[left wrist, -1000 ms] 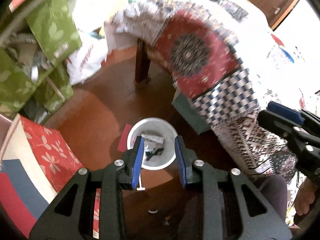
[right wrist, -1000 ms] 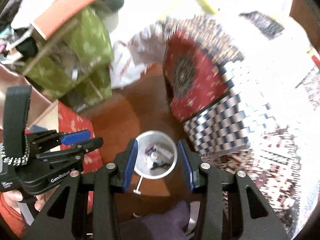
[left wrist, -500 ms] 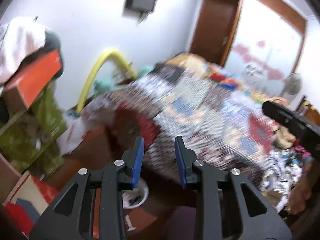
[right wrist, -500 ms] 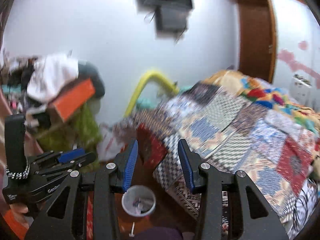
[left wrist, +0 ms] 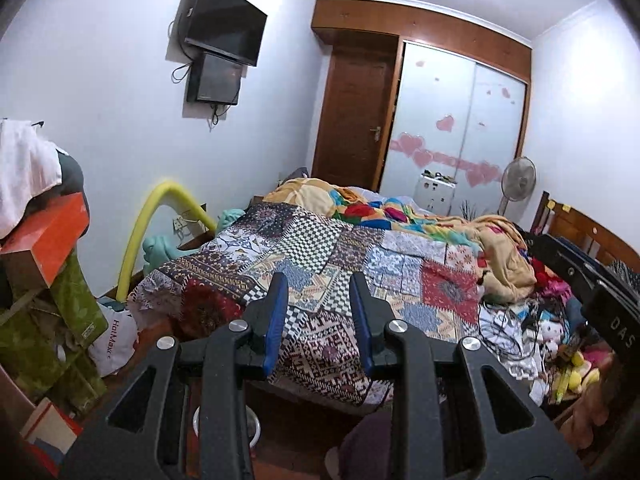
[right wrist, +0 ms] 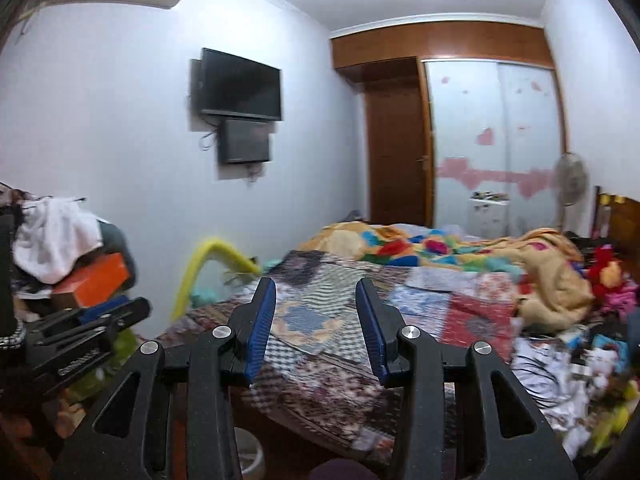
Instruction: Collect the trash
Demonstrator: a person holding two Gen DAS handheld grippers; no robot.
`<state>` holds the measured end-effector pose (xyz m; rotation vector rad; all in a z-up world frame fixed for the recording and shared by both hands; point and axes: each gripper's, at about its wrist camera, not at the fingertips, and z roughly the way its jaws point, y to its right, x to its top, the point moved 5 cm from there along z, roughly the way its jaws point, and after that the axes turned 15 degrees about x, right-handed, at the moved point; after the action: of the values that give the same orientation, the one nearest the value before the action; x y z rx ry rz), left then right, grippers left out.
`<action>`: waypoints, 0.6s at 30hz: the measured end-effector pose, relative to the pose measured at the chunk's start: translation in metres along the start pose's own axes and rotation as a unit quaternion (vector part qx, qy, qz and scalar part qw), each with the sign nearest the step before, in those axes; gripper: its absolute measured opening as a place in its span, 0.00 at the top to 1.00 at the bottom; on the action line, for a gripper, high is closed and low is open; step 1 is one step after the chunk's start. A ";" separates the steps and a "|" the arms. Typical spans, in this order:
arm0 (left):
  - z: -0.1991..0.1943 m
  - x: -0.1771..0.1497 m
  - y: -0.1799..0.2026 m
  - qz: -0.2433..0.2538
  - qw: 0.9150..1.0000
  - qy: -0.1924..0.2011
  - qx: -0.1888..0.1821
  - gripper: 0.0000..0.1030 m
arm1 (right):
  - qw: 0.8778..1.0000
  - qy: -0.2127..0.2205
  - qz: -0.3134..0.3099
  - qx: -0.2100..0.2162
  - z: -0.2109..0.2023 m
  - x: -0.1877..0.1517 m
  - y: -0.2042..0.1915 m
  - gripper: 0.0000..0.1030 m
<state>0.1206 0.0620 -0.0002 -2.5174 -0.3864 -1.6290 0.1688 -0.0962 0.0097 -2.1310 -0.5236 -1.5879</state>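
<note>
Left wrist view shows the white bin low at the bottom edge, on the floor just under the near corner of the bed and half hidden behind the left gripper, where a second ago it sat centred between those fingers with wrappers visible inside; the right wrist view catches only a sliver of the bin past the right gripper; both claws now look across the patchwork quilt instead of down at the floor, so the bin looks finished with for now and the search for more rubbish seems to be on; the left jaws stand part-way apart and are opening slightly with nothing between them; the right jaws are likewise part open and empty; the likeliest litter lies at the far right of the bed, a heap of papers, cables and toys; what there counts as trash is too small to tell; beyond are the wall television, the wardrobe with pink hearts and a standing fan.
</note>
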 end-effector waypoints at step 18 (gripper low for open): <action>-0.045 -0.047 0.007 0.040 0.999 0.003 0.003 0.14 | 0.994 0.002 0.037 -0.104 -0.058 -0.029 0.015 0.00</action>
<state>0.0651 0.0374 -0.0241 -2.4891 -0.2853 -1.6043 0.1225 -0.1419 -0.0052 -2.2684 -0.2845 -1.6671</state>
